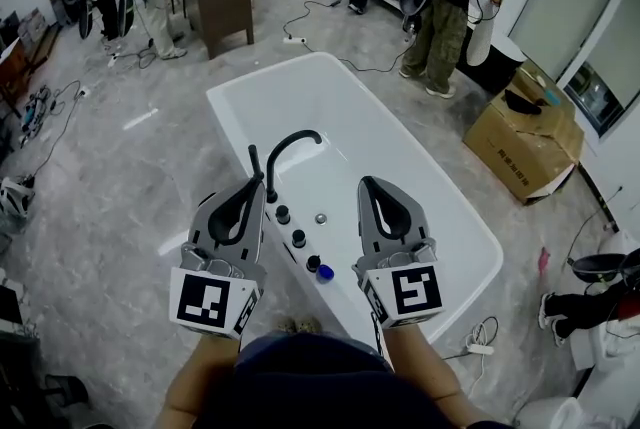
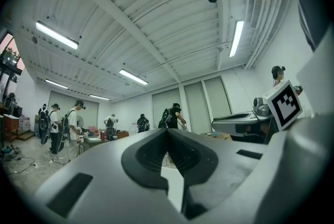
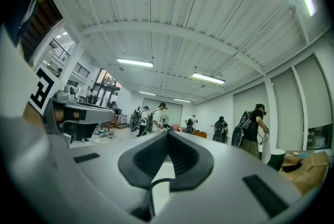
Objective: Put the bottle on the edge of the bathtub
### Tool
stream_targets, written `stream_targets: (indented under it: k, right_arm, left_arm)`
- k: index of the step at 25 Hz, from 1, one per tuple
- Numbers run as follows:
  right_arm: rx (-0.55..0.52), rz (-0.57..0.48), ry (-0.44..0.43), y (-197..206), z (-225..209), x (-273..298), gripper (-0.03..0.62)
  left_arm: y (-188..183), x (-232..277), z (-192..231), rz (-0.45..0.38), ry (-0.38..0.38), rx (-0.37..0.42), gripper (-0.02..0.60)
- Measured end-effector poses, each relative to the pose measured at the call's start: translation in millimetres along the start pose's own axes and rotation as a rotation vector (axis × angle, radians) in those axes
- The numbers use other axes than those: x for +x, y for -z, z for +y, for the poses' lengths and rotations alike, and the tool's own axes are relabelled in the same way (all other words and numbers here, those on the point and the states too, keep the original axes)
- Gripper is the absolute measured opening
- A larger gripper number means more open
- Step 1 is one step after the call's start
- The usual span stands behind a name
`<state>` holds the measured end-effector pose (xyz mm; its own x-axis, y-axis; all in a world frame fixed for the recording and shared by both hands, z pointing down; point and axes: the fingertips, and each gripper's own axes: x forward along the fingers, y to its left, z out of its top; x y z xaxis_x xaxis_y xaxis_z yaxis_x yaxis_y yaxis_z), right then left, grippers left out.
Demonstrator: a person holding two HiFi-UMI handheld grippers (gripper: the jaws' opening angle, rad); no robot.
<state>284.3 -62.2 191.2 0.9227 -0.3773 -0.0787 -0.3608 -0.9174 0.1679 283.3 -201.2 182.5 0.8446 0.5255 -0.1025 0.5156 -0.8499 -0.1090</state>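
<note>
Bottle cannot be seen near the bathtub [image 1: 230,102], so its direction and axis cannot be told. The left gripper [image 1: 255,187] and right gripper [image 1: 368,182], jaws together and empty, hover side by side over the near rim by the faucet [image 1: 295,139].

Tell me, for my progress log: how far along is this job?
Done: nothing; no bottle shows on the bathtub edge. In hand: nothing; left gripper and right gripper are shut, empty, near the faucet. Left: fetch and place a bottle.
</note>
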Motion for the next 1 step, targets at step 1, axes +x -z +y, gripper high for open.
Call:
stream_targets:
  k: [1]
  right_arm:
    - [-0.005,-0.011,0.000,-0.2,-1.0,0.4,0.028]
  left_arm:
    - [1.4,0.6,-1.0,-0.001,0.001,0.000,0.021]
